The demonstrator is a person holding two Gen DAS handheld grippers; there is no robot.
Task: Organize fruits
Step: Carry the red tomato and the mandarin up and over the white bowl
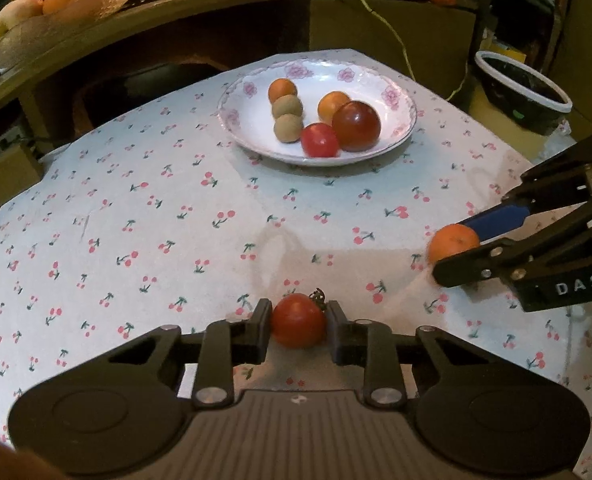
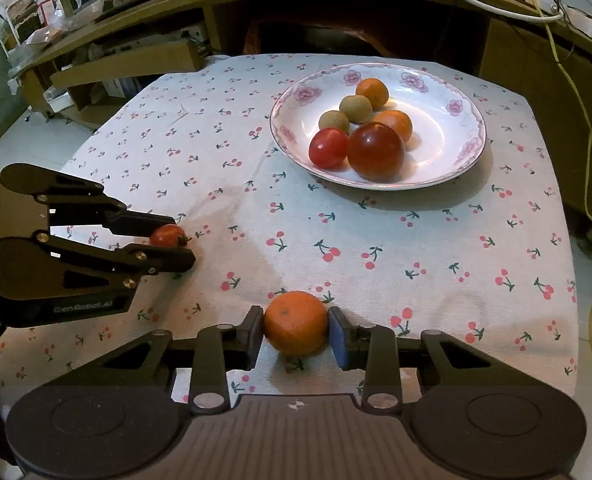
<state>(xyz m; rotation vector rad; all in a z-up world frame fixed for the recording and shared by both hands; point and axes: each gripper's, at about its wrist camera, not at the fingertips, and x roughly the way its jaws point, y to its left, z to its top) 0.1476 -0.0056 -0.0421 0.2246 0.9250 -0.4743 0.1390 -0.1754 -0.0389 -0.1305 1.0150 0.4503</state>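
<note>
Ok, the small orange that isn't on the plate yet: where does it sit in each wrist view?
Left wrist view: small orange at the right edge, pinched in the right gripper, on the cloth.
Right wrist view: bottom centre, between that gripper's own fingers.
Shared landmark: the flowered plate of fruit, beyond it in both.

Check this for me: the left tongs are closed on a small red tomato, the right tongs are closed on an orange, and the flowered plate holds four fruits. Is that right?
Not quite: the flowered plate holds six fruits, not four, as the right wrist view shows. The rest stands: the left tongs are closed on the small red tomato, and the right tongs are closed on the orange.
</note>
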